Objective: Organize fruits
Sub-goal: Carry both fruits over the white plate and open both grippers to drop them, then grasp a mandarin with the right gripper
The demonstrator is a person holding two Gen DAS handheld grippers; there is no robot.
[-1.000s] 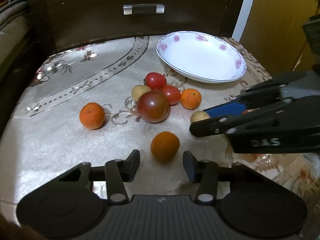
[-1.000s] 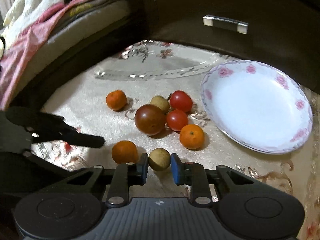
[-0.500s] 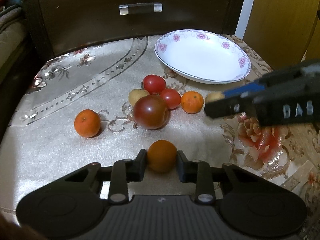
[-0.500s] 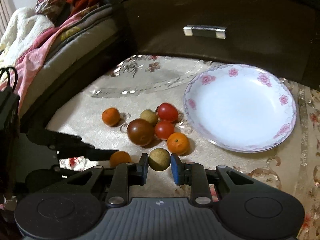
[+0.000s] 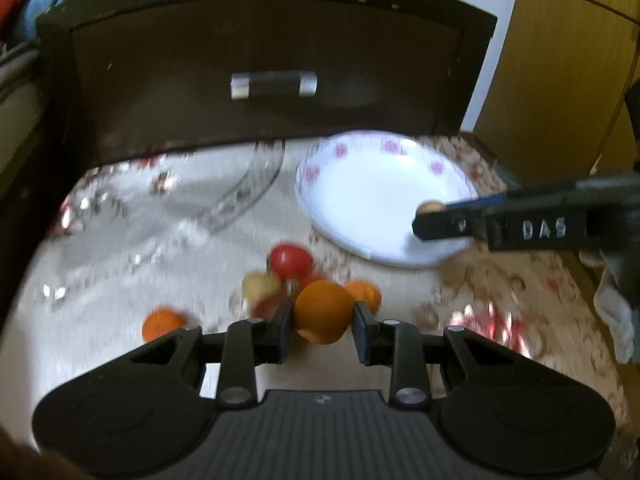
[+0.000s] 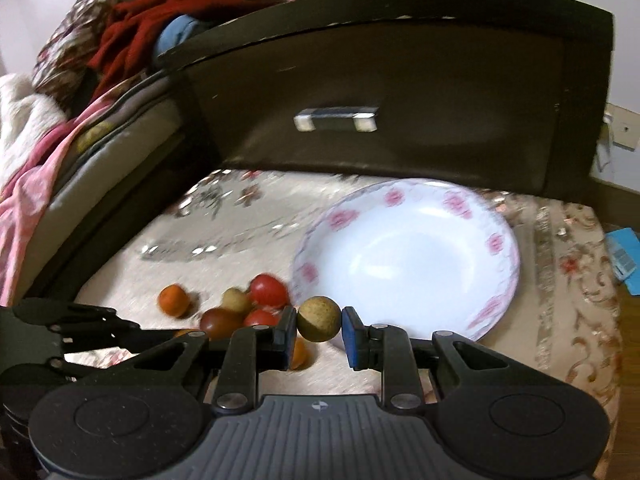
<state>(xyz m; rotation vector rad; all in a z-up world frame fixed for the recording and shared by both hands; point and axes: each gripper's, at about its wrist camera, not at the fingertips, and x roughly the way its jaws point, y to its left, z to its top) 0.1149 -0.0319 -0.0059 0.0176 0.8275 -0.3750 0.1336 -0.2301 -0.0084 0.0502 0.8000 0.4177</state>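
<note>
Tools (image 5: 323,316) angled down w/ fruit

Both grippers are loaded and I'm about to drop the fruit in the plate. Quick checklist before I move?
1. Left gripper shut on the orange: ok.
2. Right gripper shut on the tan round fruit: ok.
3. Plate free of fruit, room for both: ok.
4. Right gripper's fruit over the plate, per left wrist view: ok.
5. Orange over the plate: not ok, it hangs above the fruit cluster.
6. Grip firmness: cannot tell.
</note>
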